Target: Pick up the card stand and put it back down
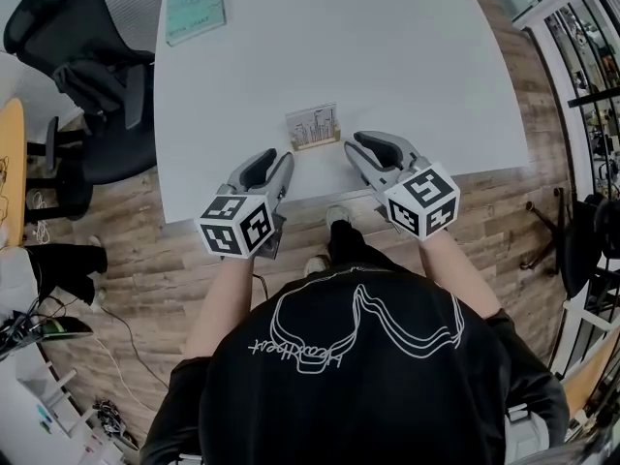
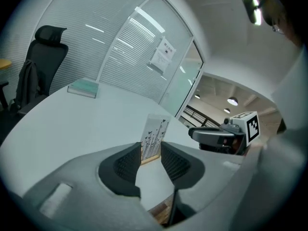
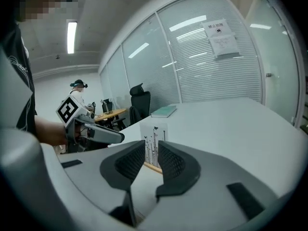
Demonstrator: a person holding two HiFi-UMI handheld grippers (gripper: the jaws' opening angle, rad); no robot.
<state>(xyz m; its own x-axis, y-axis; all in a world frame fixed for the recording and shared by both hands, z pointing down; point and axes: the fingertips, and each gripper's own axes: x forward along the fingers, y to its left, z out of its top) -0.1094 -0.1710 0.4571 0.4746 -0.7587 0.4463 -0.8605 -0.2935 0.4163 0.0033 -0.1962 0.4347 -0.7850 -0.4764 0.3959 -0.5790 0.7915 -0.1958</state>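
The card stand (image 1: 313, 127), a pale printed card in a wooden base, stands upright on the white table (image 1: 407, 56) near its front edge. My left gripper (image 1: 280, 164) is just to its near left and my right gripper (image 1: 356, 145) just to its near right, and neither touches it. In the left gripper view the open left gripper (image 2: 150, 154) frames the card stand (image 2: 155, 134) beyond its empty gap, with the right gripper (image 2: 216, 134) at the side. The right gripper (image 3: 151, 159) is also open and empty, and the card stand (image 3: 153, 137) stands just past its tips.
A teal book (image 1: 195, 6) lies at the table's far left. A black office chair (image 1: 82, 76) stands off the table's left side. Wooden floor runs below the table's front edge, and shelving (image 1: 591, 76) stands at the right. A person (image 3: 78, 93) stands far off.
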